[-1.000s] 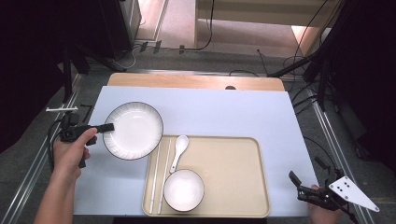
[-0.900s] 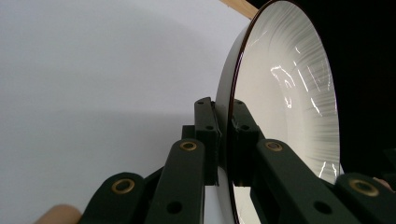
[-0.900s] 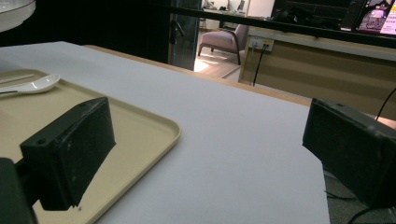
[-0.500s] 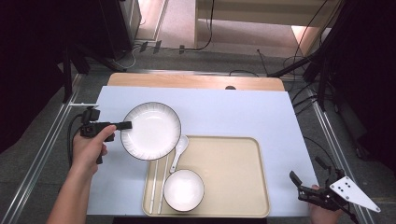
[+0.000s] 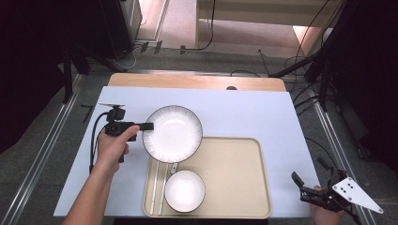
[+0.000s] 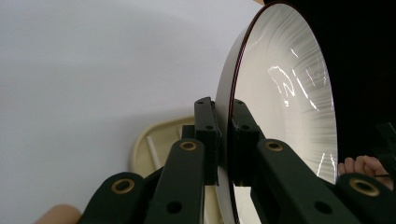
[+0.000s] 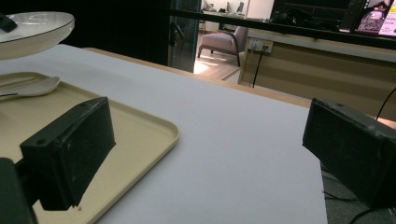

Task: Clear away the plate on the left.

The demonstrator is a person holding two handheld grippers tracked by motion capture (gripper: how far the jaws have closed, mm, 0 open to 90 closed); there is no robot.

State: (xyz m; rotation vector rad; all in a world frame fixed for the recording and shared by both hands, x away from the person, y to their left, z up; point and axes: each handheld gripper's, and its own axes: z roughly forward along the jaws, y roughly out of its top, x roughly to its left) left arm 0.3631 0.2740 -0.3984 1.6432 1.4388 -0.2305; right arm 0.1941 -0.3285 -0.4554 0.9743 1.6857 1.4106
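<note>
While clamped: plate [image 5: 173, 133] over half-hidden spoon [image 5: 172, 166]

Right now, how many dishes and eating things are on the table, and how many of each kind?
Plate: 1, held by its rim in the left tool
Bowl: 1
Spoon: 1
Chopsticks: 2, one pair
Tray: 1
Total: 6
</note>
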